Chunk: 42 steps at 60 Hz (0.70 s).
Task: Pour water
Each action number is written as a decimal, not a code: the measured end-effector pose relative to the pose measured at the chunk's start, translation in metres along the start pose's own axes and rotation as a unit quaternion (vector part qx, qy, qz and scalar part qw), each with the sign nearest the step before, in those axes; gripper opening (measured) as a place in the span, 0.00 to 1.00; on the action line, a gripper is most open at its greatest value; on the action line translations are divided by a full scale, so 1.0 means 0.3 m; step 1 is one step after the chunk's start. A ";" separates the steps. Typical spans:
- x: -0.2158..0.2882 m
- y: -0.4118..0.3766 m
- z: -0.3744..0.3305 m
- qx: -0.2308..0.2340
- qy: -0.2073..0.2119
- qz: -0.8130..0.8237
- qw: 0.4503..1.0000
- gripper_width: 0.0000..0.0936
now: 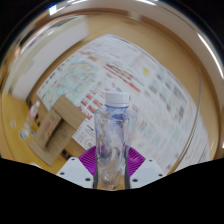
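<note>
Gripper (110, 168) fingers pinch a clear water bottle (113, 135), held upright between purple pads (90, 160), white cap on; cardboard boxes (60, 125) beyond, on a table (150, 95) covered with papers

- A pale wooden table (14, 100) fills the scene, its bare yellow-tan top showing at the left.
- A broad spread of printed sheets (135, 75), white with small coloured blocks and lines of print too small to read, covers most of the tabletop beyond the fingers.
- Brown cardboard boxes (60, 122) lie on the table to the left of the sheets, close together.
- A clear bottle (113, 125) with a white cap stands upright between the fingers of the gripper (111, 168), both purple pads pressed against its sides; its base is hidden.
</note>
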<state>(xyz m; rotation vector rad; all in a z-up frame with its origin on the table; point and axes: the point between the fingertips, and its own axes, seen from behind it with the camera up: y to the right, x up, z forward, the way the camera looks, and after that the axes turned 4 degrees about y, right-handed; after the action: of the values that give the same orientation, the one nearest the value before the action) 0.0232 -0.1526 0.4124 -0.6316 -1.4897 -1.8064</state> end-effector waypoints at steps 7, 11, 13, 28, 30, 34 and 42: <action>-0.132 -0.068 -0.103 0.013 -0.057 0.164 0.985 0.37; -0.286 -0.079 -0.160 0.027 -0.095 0.217 0.971 0.37; -0.349 -0.146 -0.197 0.023 -0.113 0.233 0.966 0.37; -0.829 -0.446 -0.402 0.057 -0.215 0.275 0.935 0.38; -0.859 -0.469 -0.422 0.061 -0.229 0.276 0.932 0.37; -0.962 -0.530 -0.462 0.061 -0.244 0.278 0.927 0.37; -1.045 -0.533 -0.521 0.038 -0.247 0.287 0.925 0.39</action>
<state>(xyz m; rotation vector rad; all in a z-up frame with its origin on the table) 0.1092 -0.2245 0.0440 -1.3964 -1.4613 -1.1744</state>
